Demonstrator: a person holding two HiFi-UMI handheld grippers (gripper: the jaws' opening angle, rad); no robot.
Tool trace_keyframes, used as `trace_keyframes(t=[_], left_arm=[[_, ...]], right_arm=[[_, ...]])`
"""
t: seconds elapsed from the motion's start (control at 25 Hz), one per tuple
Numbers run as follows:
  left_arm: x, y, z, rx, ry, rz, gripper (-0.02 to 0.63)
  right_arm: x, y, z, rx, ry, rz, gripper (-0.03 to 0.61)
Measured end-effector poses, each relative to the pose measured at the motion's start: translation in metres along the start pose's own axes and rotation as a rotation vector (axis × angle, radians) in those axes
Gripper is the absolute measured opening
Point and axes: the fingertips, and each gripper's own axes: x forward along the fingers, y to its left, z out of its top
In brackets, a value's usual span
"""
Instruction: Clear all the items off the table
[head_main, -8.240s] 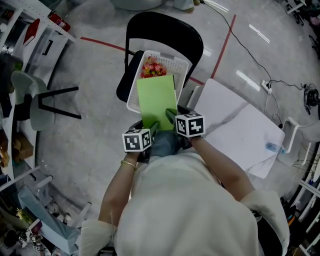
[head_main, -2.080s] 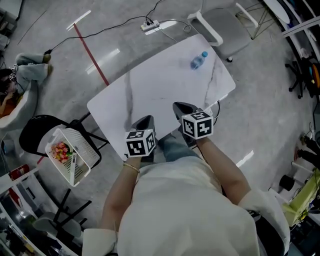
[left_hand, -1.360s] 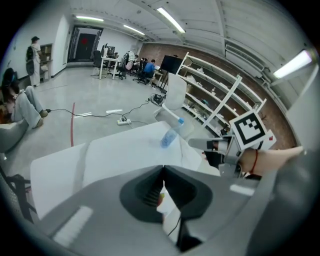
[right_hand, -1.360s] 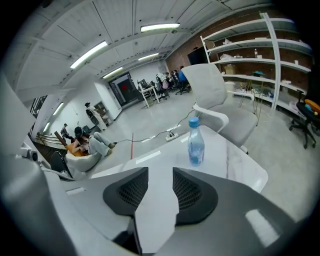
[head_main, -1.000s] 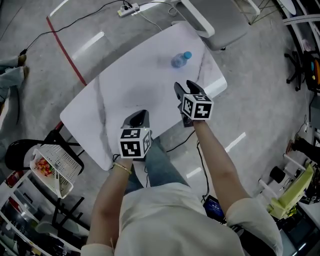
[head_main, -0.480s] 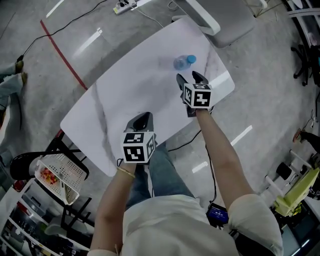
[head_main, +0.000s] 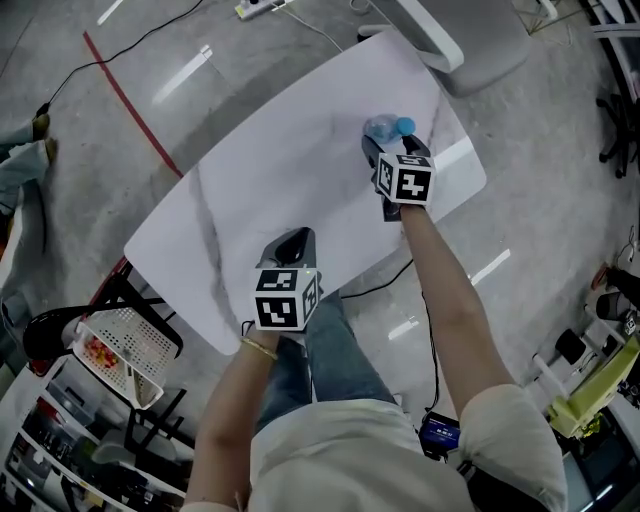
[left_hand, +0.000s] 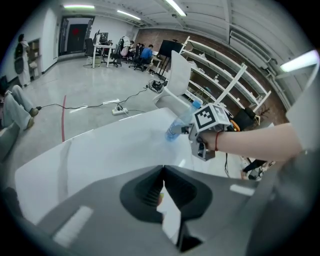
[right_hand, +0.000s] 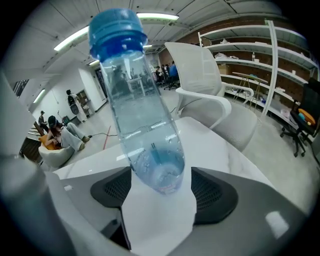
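A clear water bottle (head_main: 385, 127) with a blue cap stands on the white marble-look table (head_main: 270, 170) near its far right corner. My right gripper (head_main: 392, 146) has reached it. In the right gripper view the bottle (right_hand: 142, 120) fills the gap between the jaws of the gripper (right_hand: 161, 186), which have just been opening; the pads do not press on it, so the gripper is open. My left gripper (head_main: 293, 240) is shut and empty over the table's near edge. The left gripper view shows its closed jaws (left_hand: 163, 172) and the bottle (left_hand: 180, 125) beyond.
A white chair (head_main: 450, 40) stands behind the table's far corner. At the lower left a white basket (head_main: 115, 345) holding items rests on a black chair. A power strip and cable (head_main: 265, 8) and a red tape line (head_main: 130, 100) lie on the floor.
My right gripper has moved out over the table to the bottle and its jaws now straddle it. My left gripper has sunk a little toward the near edge.
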Motion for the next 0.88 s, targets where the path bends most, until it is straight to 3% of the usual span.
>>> trace_keyframes(t=[0.2,0.36,0.88], left_arm=[[0.005,0.009,-0.006,-0.010,0.021,0.005,0.009],[0.004,0.008,-0.010,-0.010,0.033,0.005,0.009],[-0.017,-0.003,-0.003,0.013,0.017,0.015,0.009]], right_arm=[[0.015,0.000,0.005,-0.042,0.000,-0.006,0.374],[0.017,-0.004,0.010,-0.085,-0.023,-0.030,0.330],[-0.011,-0.001,0.010,-0.076,-0.025,-0.029,0.322]])
